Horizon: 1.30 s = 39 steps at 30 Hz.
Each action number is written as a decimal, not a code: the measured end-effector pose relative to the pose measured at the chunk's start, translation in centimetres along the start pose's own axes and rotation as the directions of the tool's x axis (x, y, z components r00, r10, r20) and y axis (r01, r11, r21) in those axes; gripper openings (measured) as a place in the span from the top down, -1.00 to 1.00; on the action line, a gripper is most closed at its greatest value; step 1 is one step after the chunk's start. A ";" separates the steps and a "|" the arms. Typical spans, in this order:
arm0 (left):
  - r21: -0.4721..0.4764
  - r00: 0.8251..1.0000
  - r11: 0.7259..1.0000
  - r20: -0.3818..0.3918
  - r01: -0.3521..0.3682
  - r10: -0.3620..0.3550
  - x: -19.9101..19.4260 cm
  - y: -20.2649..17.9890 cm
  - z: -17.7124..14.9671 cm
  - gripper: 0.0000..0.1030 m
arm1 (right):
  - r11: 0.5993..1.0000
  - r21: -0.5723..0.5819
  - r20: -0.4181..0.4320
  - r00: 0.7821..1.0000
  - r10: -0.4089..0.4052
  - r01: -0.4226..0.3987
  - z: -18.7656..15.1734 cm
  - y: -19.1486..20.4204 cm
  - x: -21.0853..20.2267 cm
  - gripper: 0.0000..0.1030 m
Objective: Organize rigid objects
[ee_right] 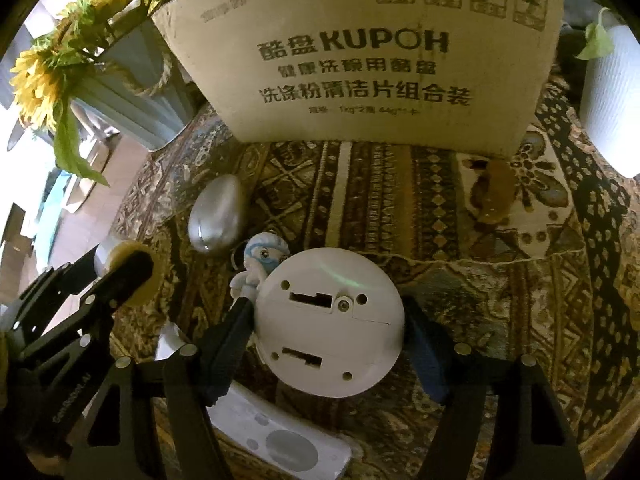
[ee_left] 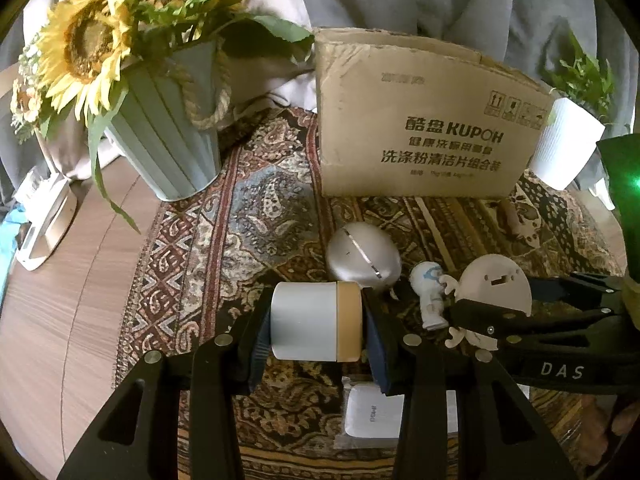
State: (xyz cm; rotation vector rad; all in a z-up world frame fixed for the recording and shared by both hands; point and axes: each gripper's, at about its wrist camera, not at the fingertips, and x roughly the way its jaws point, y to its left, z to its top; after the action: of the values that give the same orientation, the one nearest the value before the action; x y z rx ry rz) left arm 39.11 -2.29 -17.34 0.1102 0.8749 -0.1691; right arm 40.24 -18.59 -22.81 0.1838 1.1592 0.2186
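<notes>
My left gripper point(ee_left: 316, 324) is shut on a white jar with a tan lid point(ee_left: 316, 320), held sideways above the patterned cloth point(ee_left: 224, 216). My right gripper point(ee_right: 328, 332) is shut on a round white toy point(ee_right: 328, 320), its underside with slots and screws facing the camera; the toy also shows in the left wrist view point(ee_left: 496, 284). A silver egg-shaped object point(ee_left: 362, 256) lies on the cloth ahead, also in the right wrist view point(ee_right: 218, 216). A small white-and-blue figurine point(ee_left: 430, 292) stands beside it, also in the right wrist view point(ee_right: 260, 260).
A KUPOH cardboard box point(ee_left: 424, 120) stands at the back. A pale bucket of sunflowers point(ee_left: 168, 132) is at the left, a white pot with a plant point(ee_left: 568, 144) at the right. A flat white device point(ee_left: 372, 416) lies under the grippers. An amber object point(ee_right: 494, 196) lies near the box.
</notes>
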 end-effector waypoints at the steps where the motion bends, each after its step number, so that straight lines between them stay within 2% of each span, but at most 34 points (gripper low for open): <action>1: 0.001 1.000 1.000 0.005 0.004 -0.004 -0.1 -0.1 0.1 0.20 | 1.000 0.001 0.004 1.000 -0.002 0.002 0.0 -0.1 -0.2 -0.43; 10: -0.002 0.998 1.000 0.062 0.031 -0.031 -1.9 -0.9 1.6 0.20 | 0.999 0.019 0.100 0.994 -0.033 0.031 0.5 -1.2 -4.2 -0.43; 16: 0.010 0.990 0.999 0.132 0.049 -0.050 -3.8 -1.4 3.3 0.20 | 0.999 0.016 0.195 0.979 -0.053 0.051 1.3 -1.2 -7.7 -0.43; 28: 0.059 0.958 0.996 0.274 0.066 -0.079 -7.6 -2.7 7.6 0.20 | 0.997 0.004 0.377 0.923 -0.076 0.081 3.3 -0.5 -13.7 -0.43; 39: 0.099 0.923 0.993 0.374 0.061 -0.094 -9.8 -3.6 11.6 0.20 | 0.996 -0.002 0.482 0.873 -0.077 0.089 6.2 -0.4 -17.5 -0.43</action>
State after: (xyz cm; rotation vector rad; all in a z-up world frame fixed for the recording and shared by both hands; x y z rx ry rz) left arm 41.02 -6.70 -2.51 0.1183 0.4850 -0.2922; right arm 39.30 -23.83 -4.98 0.1548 0.6635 0.1008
